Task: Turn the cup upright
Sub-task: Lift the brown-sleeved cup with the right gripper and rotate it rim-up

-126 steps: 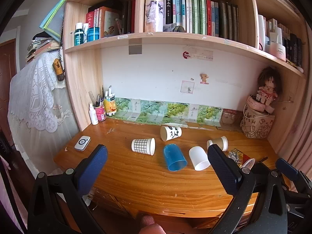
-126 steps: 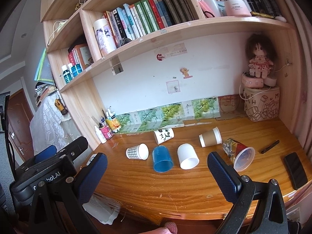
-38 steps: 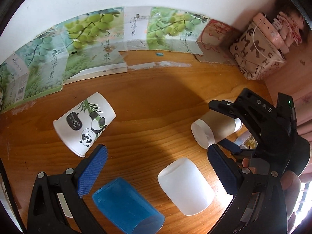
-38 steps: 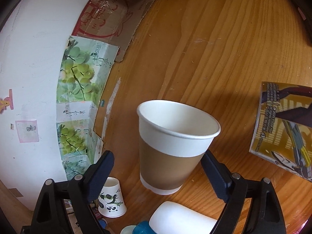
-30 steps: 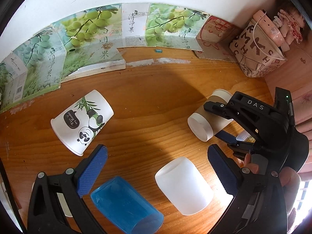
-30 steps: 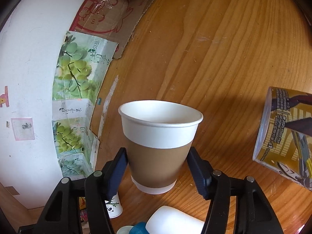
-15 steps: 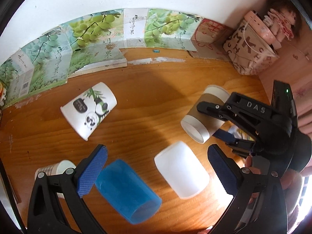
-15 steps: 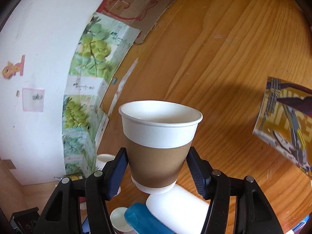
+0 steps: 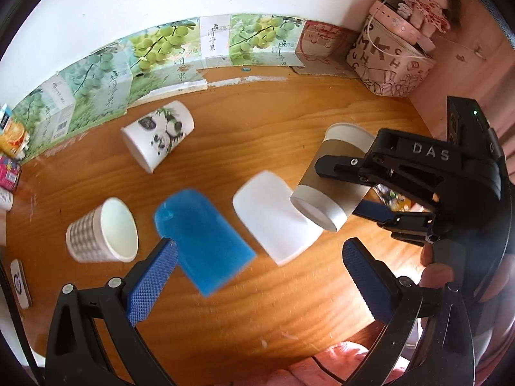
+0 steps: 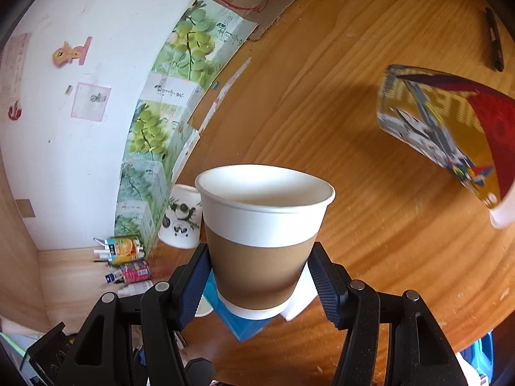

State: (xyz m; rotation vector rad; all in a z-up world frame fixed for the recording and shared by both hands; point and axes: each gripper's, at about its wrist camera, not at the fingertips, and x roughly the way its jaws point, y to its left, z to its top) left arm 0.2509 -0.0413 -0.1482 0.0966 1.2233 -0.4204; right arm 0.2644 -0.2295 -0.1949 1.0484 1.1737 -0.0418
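Note:
My right gripper (image 10: 260, 273) is shut on a brown-and-white paper cup (image 10: 262, 234) and holds it above the wooden desk (image 10: 370, 167), mouth up in its own view. In the left wrist view the same cup (image 9: 331, 180) hangs tilted in the right gripper (image 9: 357, 189) over a white cup (image 9: 273, 218) that lies on its side. My left gripper (image 9: 257, 270) is open and empty, above the desk's front. A blue cup (image 9: 201, 238), a checked cup (image 9: 99, 236) and a panda cup (image 9: 157, 136) lie on their sides.
A colourful printed cup (image 10: 450, 138) lies on its side to the right, with a black pen (image 10: 494, 38) beyond it. A patterned basket (image 9: 389, 64) with a doll stands in the back right corner. Grape-print cartons (image 9: 173, 54) line the wall. Small bottles (image 10: 128, 270) stand at the left.
My right gripper has closed on the brown cup and lifted it off the desk, away from the wall. My left gripper has pulled back, so more cups show.

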